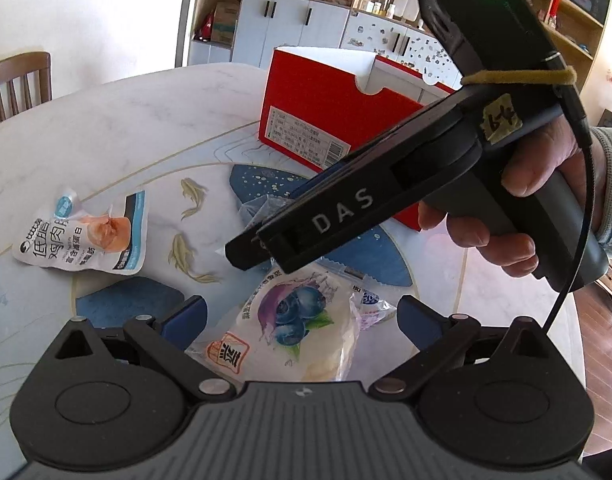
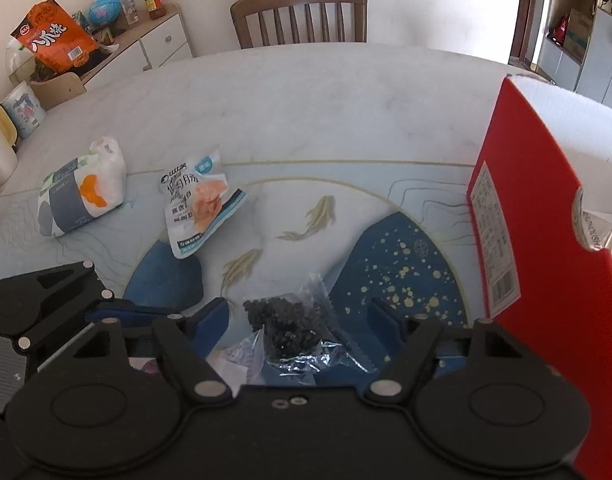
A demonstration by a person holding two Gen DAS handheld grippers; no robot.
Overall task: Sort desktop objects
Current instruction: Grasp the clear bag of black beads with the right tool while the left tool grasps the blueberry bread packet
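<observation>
From the left wrist view, the left gripper (image 1: 302, 320) is hanging over a blueberry bread packet (image 1: 294, 332) lying on the table (image 1: 106, 120); its blue fingers (image 1: 186, 320) are standing spread on either side of the packet, not touching it. This view alone is showing the person's hand (image 1: 517, 200) wrapped around the handle of the right gripper (image 1: 250, 250), which is slanting down from the upper right toward a clear bag (image 1: 262, 210) in the middle of the table. A chicken pouch (image 1: 86, 236) is lying toward the table's left edge. A red box (image 1: 329, 120) is standing beyond the right gripper, toward the far edge. White cupboards (image 1: 290, 24) and wooden shelves are lining the room behind it.

From the right wrist view, the right gripper (image 2: 302, 316) is pointing steeply down with the clear bag (image 2: 294, 320), filled with small dark beads, lying between its spread fingers (image 2: 214, 320); whether the pads are touching it I cannot tell. Only here is a white bread bag (image 2: 82, 188) with an orange mark showing, near the left edge beside the chicken pouch (image 2: 198, 204). The red box (image 2: 545, 220) is rising at the right edge, open-topped with packets inside. The table (image 2: 306, 100) is pale marble painted with blue shapes and fish. A wooden chair (image 2: 300, 14) is standing at the far edge, a sideboard at the far left.
</observation>
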